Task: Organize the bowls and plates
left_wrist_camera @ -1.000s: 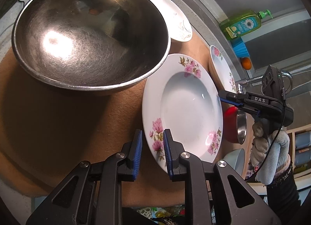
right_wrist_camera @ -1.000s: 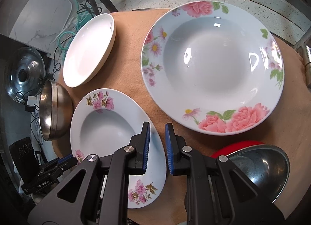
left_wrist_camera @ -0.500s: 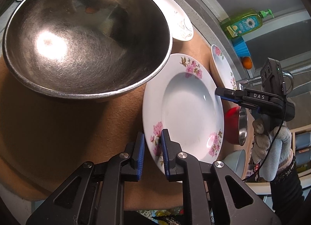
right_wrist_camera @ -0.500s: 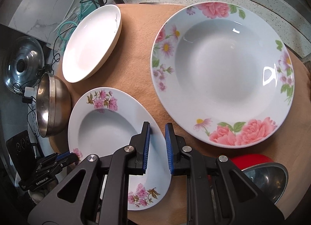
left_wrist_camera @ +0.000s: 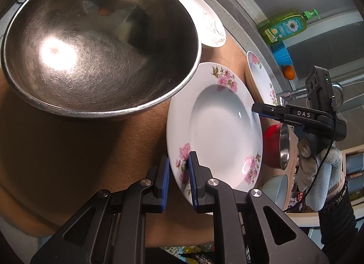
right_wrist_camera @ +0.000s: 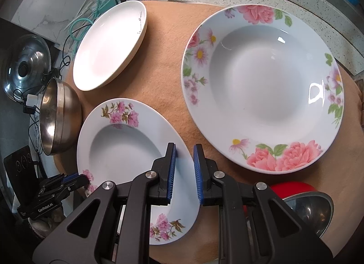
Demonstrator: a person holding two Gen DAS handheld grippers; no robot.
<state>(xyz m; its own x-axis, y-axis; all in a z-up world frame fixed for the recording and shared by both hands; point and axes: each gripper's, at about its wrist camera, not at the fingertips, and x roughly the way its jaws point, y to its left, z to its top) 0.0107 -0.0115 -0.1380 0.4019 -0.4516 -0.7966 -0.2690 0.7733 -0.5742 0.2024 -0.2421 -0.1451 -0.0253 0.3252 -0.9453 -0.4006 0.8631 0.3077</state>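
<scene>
Nothing was stacked yet: the left tongs (left_wrist_camera: 178, 180) and right tongs (right_wrist_camera: 184, 171), both narrowly parted, straddled opposite rims of the small plate (right_wrist_camera: 127, 147), ungripped, at 9 o'clock from the large plate (right_wrist_camera: 261, 86).

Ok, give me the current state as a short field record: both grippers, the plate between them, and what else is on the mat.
left gripper: open, fingers straddling the small floral plate at its near rim
right gripper: open, fingers astride the opposite rim
small floral plate: flat on the brown mat, not gripped yet
large floral plate: on mat, apart
plain white plate: on mat
steel bowl: beside the small floral plate
red bowl: at mat edge
</scene>
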